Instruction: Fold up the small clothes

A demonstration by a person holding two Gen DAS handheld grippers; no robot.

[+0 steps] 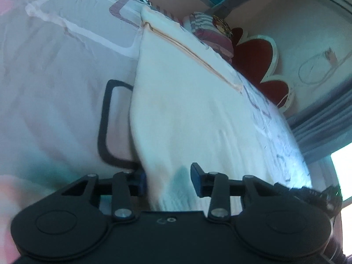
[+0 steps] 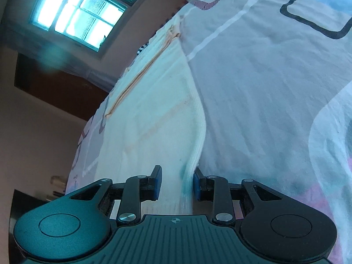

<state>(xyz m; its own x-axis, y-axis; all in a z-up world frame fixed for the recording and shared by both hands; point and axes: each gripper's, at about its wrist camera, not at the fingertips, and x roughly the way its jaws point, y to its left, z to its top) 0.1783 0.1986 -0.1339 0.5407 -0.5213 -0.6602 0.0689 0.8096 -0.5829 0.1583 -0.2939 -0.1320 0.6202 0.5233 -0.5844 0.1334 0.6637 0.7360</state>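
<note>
while white garment (image 1: 187, 114) lies flat on bed (image 1: 55, 88), left tongs (image 1: 168, 179) and right tongs (image 2: 177, 183) each straddle near hem corner, half-spread; pinch firmly, lift together, keep edge taut.

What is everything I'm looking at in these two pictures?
garment: one, white with an orange seam, flat on the bed, near edge between both grippers
bedsheet: one, pale pink-white with dark and white square outlines, under the garment
pillow: one, striped red and white, beyond the garment
headboard: one, red with cream rim, against the wall
window: one, bright, teal frame, high in the right view
left gripper: black, blue pads, astride the garment edge
right gripper: black, blue pads, closed on the garment's ribbed edge
</note>
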